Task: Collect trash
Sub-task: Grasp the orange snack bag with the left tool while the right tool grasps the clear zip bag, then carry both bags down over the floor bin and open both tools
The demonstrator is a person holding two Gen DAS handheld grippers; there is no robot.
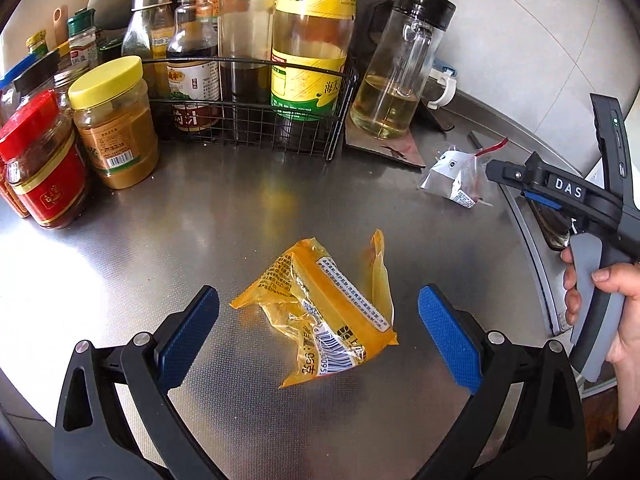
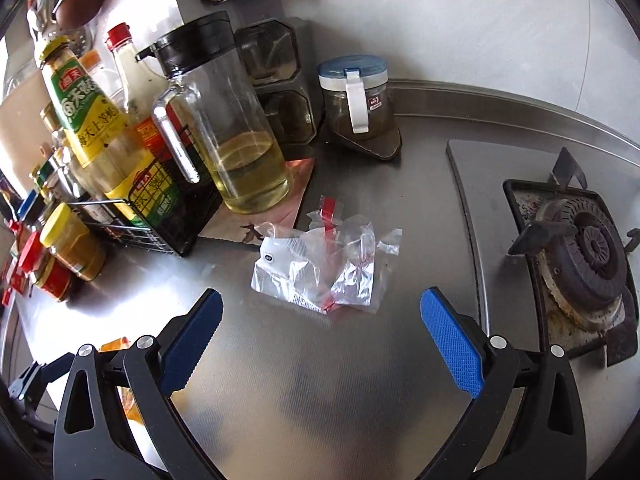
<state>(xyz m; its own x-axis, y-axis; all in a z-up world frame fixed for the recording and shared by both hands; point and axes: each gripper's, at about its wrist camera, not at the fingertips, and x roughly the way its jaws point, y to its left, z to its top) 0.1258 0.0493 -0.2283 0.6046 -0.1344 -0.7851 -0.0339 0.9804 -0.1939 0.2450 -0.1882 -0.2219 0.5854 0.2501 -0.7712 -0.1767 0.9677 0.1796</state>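
Gaping wide and empty, the left claw (image 1: 318,328) flanks a yellow wrapper (image 1: 328,312); right claw (image 2: 320,336) likewise spread, faces a clear wrapper (image 2: 324,268)

Left tool (image 1: 318,326) spread wide, right tool (image 2: 321,330) likewise, apparently empty

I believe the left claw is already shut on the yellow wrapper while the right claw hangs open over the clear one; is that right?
Not quite: the left wrist view shows the left claw open, straddling the yellow wrapper without gripping it. The right claw is indeed open near the clear wrapper.

left gripper (image 1: 318,332): black plastic frame | blue textured fingers (image 1: 188,332) | silver screws | right gripper (image 2: 320,334): same, grey trigger, white "DAS" lettering
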